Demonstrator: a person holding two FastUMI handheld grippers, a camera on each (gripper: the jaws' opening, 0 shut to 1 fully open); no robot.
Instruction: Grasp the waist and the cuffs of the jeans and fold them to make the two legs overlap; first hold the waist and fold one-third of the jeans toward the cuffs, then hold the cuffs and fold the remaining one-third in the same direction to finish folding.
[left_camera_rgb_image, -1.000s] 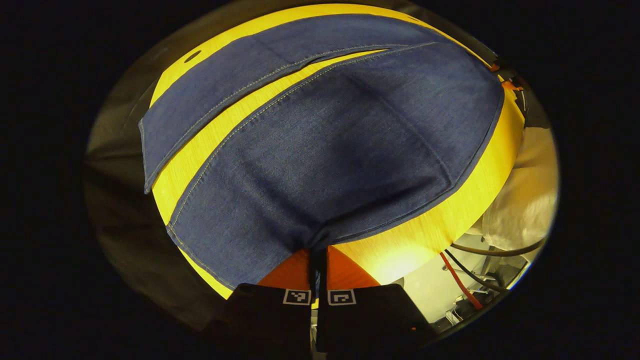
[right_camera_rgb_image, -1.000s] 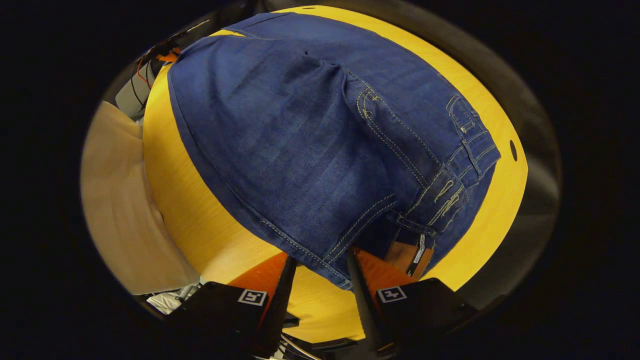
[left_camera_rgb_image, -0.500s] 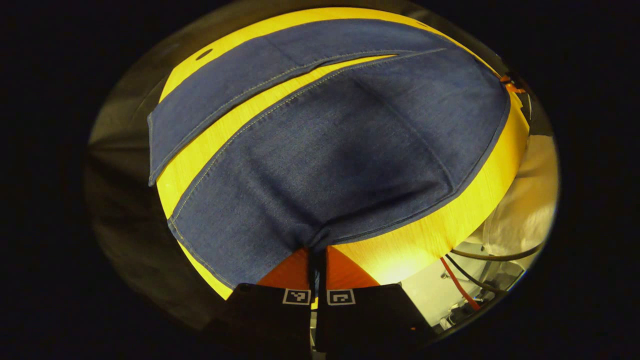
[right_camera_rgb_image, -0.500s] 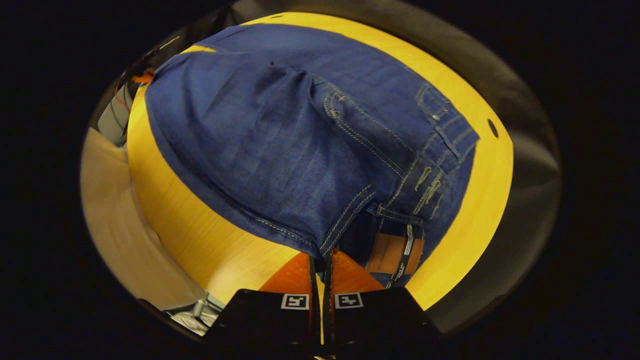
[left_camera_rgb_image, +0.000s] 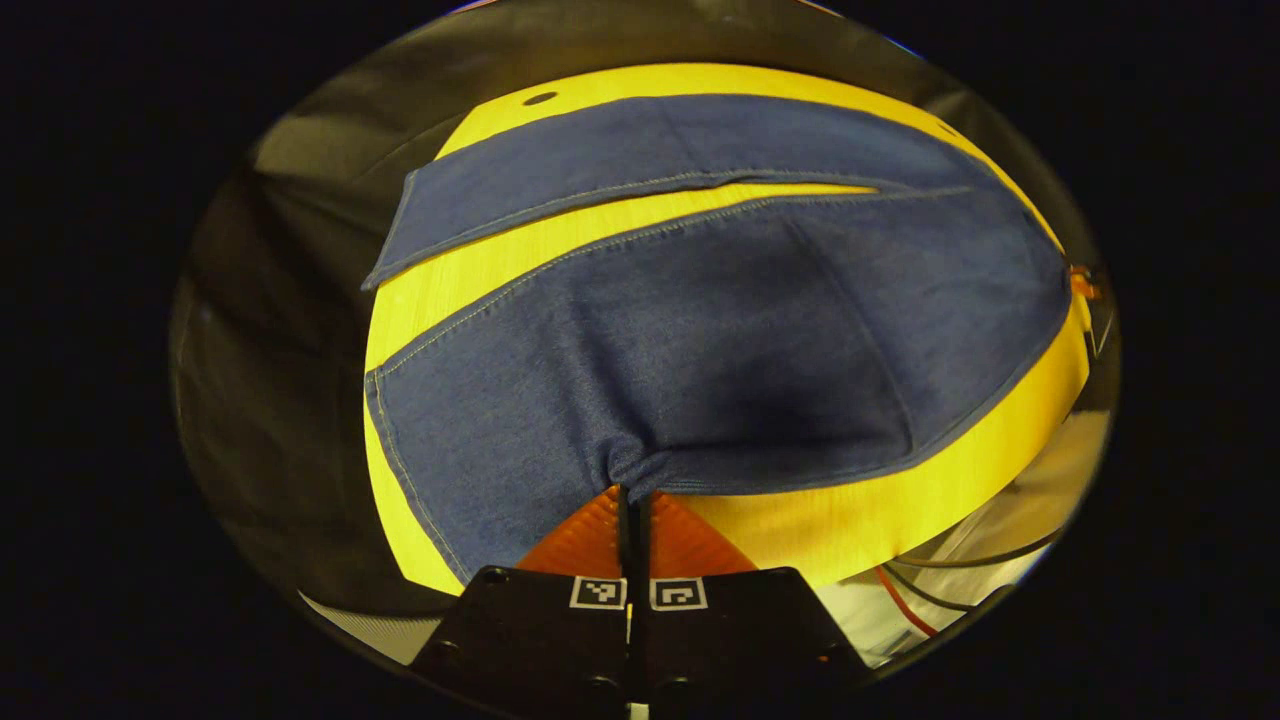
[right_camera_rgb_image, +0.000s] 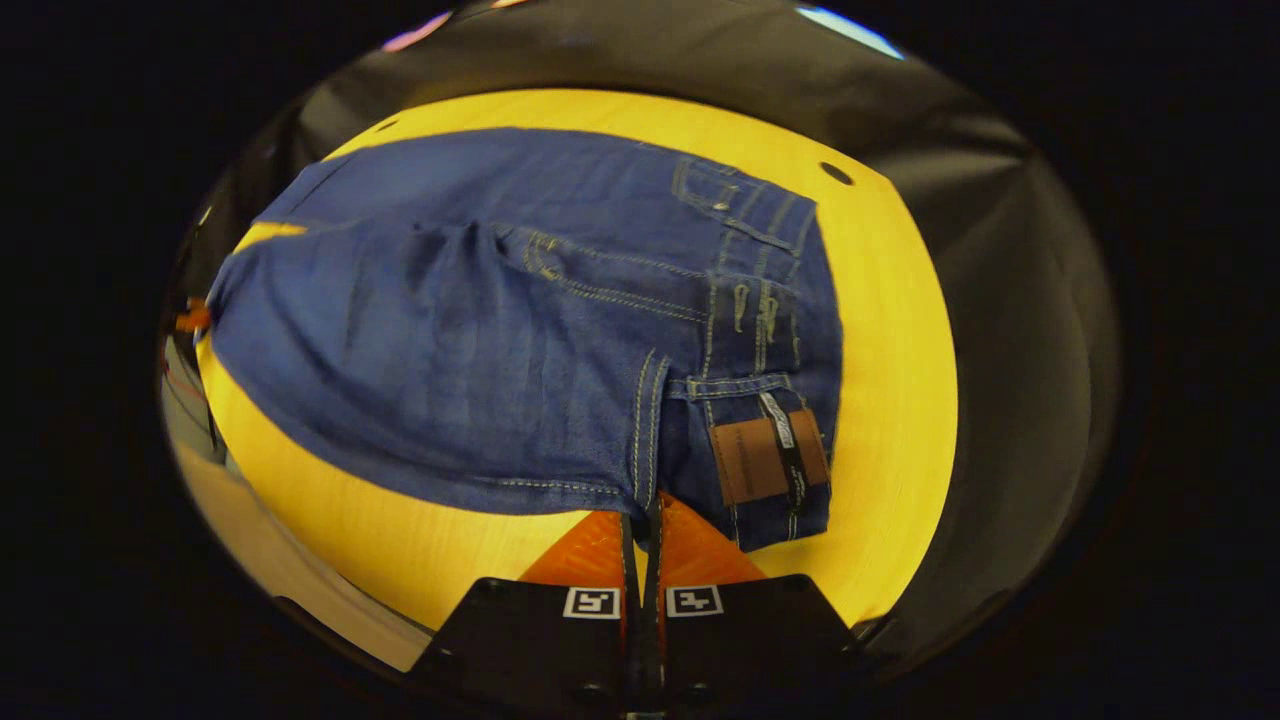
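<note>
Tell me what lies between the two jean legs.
A bare strip of yellow table separates the near leg from the far leg, seen in the left gripper view.

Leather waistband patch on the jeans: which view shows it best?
The right gripper view: the leather patch sits on the waistband beside the right gripper. The left gripper view shows the jeans from the leg end.

Both views look closely down, sharing jeans.
</note>
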